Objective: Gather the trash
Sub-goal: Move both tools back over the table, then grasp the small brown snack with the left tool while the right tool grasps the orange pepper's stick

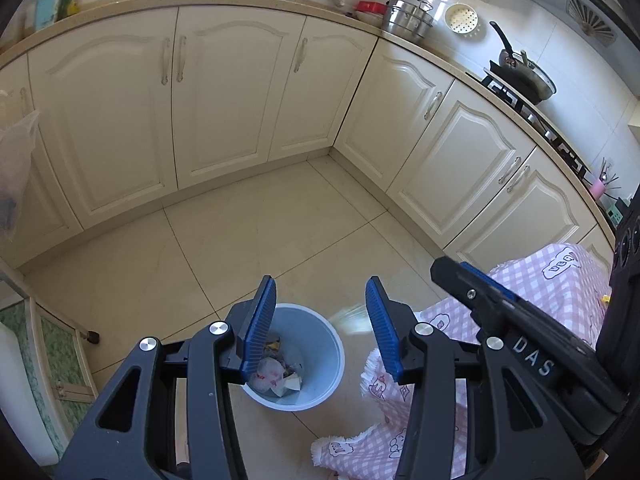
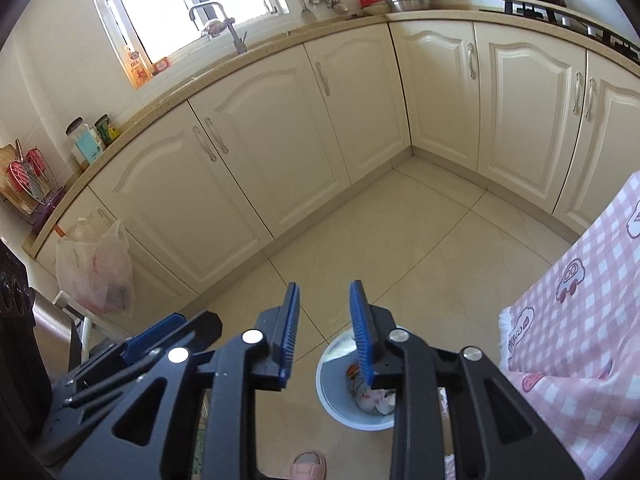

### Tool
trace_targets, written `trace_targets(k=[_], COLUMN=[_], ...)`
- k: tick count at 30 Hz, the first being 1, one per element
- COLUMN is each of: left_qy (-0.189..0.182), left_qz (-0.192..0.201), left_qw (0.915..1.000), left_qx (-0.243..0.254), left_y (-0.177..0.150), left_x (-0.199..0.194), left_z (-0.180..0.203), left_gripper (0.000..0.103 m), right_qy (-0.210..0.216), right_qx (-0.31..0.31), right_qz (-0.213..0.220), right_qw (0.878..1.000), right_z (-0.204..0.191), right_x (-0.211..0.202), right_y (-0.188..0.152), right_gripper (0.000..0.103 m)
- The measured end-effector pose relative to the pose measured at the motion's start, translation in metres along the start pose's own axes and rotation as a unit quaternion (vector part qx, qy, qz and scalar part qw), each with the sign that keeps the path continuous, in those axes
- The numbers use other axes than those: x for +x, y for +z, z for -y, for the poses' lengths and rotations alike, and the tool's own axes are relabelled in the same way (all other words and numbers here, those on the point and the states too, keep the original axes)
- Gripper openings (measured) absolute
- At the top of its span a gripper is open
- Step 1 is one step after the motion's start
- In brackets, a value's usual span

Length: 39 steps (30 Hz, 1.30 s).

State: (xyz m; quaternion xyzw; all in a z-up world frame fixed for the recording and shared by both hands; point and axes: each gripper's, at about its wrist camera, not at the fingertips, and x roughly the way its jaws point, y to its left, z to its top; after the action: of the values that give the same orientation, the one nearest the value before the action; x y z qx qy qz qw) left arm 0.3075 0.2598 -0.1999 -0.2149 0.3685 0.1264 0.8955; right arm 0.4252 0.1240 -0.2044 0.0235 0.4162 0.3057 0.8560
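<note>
- Cabinets (image 1: pixel 224 92): cream doors with metal handles, running in an L around the room from 9 to 3 o'clock in both views, under a beige counter (image 2: pixel 224 72).
- Floor (image 1: pixel 256 232): pale tiles with thin dark joints, bare across the middle of the room.
- Cloth (image 1: pixel 552 280): pink check with cartoon prints and a fringed hem, hanging at 4 o'clock in the left view and at 3 to 4 o'clock in the right view (image 2: pixel 580 300).
- Bag (image 2: pixel 96 272): translucent plastic, part filled, hanging against a cabinet door at 8 o'clock in the right view.
- Bin (image 1: pixel 320 360): pale blue, round, upright on the floor at 6 o'clock, just beside the cloth hem. It sits below both sets of tongs and is seen in the right view also (image 2: pixel 336 396).
- Trash (image 1: pixel 276 376): crumpled white and coloured scraps lying inside the bin, filling its bottom.
- Left gripper (image 1: pixel 322 304): black frame, blue ribbed pads, above the bin. Jaws stand wide apart with nothing between them.
- Right gripper (image 2: pixel 325 306): same build, above the bin's 9 o'clock rim. Jaws stand moderately apart and hold nothing. Its body shows at 4 o'clock in the left view.
- Pots (image 1: pixel 408 18) and a pan (image 1: pixel 528 72): on the counter and hob at 1 to 2 o'clock.
- Slipper (image 2: pixel 308 466): pink, at 6 o'clock on the floor.
</note>
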Motion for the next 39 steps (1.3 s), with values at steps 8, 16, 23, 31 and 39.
trace_targets(k=[8, 16, 23, 31, 39], left_qy=[-0.023, -0.074, -0.139, -0.192, -0.201], left_qz=[0.007, 0.021, 0.012, -0.017, -0.043], left_qw=[0.9995, 0.9942, 0.9799, 0.9558, 0.9441], left_qx=[0.022, 0.075, 0.142, 0.222, 0.258], left_y=[-0.001, -0.014, -0.044, -0.089, -0.112], left_x=[-0.019, -0.053, -0.071, -0.075, -0.064], left_z=[0.028, 0.092, 0.177, 0.274, 0.336], left_gripper=[0.045, 0.048, 0.053, 0.055, 0.056], right_qy=[-0.014, -0.055, -0.120, -0.220, -0.197], right_qx=[0.018, 0.050, 0.086, 0.161, 0.204], right_qz=[0.018, 0.073, 0.132, 0.175, 0.144], right_qw=[1.000, 0.995, 0.980, 0.946, 0.948], right_z=[0.018, 0.064, 0.131, 0.230, 0.300], right_x=[-0.039, -0.123, -0.214, -0.308, -0.311], right_y=[-0.004, -0.016, -0.039, -0.087, -0.095], right_gripper=[0.026, 0.027, 0.030, 0.033, 0.033])
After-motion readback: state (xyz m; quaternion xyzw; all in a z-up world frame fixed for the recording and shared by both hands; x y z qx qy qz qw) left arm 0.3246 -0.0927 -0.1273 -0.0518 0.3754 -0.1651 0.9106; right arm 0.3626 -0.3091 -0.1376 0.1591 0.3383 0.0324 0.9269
